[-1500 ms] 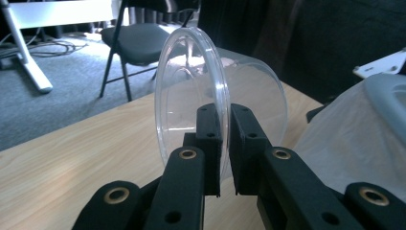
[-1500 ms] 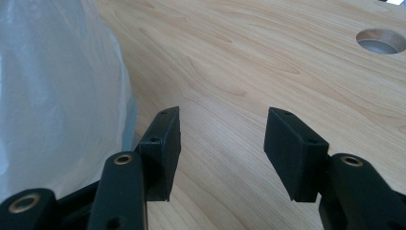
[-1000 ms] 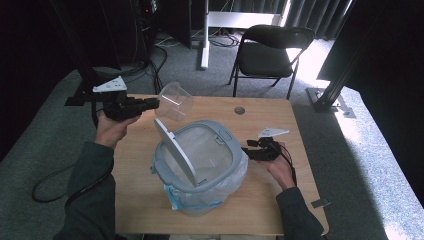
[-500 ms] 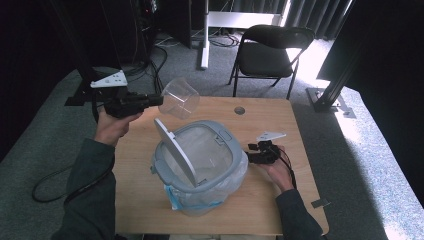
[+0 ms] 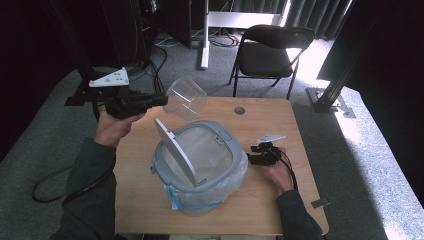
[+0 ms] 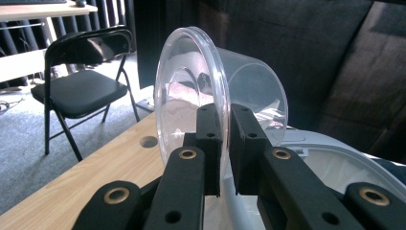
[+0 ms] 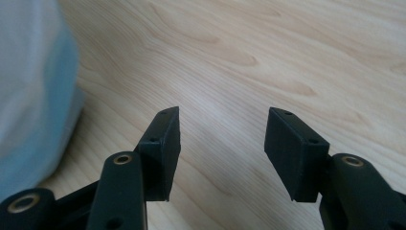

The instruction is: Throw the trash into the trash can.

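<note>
A person's left gripper (image 5: 162, 100), jaws pinched thinly on a clear plastic cup's (image 5: 186, 97) rim at the open bin's (image 5: 200, 155) eleven o'clock, could let it slip; the right gripper (image 5: 251, 157) rests open, empty.

Wooden table (image 5: 280, 200), grey carpet (image 5: 360, 150), black folding chair (image 5: 270, 52), dark curtains (image 5: 45, 45), sunlight patch
</note>
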`<state>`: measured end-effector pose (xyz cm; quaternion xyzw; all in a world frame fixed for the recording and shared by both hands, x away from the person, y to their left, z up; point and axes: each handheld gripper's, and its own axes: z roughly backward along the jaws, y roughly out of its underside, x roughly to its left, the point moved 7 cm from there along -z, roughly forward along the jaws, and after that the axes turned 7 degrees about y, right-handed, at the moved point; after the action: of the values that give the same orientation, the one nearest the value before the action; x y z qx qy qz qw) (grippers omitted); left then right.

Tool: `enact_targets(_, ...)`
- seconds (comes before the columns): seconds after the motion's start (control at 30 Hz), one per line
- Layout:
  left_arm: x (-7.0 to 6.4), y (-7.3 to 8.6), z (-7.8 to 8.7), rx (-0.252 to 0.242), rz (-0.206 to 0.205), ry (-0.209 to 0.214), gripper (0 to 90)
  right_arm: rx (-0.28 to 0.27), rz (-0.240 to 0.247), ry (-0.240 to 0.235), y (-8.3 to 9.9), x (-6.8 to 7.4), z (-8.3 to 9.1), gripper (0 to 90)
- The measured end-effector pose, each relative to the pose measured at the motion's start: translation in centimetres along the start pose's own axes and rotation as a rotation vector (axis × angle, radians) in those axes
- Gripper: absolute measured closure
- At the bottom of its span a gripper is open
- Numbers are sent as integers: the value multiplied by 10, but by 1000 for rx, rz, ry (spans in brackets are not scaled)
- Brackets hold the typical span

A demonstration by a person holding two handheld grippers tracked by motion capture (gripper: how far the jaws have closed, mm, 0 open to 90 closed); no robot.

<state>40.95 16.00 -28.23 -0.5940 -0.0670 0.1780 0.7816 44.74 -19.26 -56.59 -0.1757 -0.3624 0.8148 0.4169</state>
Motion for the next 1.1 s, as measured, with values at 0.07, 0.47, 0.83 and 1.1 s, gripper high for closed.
enact_targets(0.07,-2,-2,-1,4,-7,3,838,9,-11,7,4,-3,-2,454)
enact_targets(0.47,-15,-10,0,-9,-14,44,837,56,-17,48,18,-10,-13,405)
enact_targets(0.83,-26,-18,2,-18,-32,52,837,19,21,97,18,-9,-17,385)
enact_targets(1.1,-34,-23,2,-22,-46,63,837,2,25,112,22,-11,-16,335)
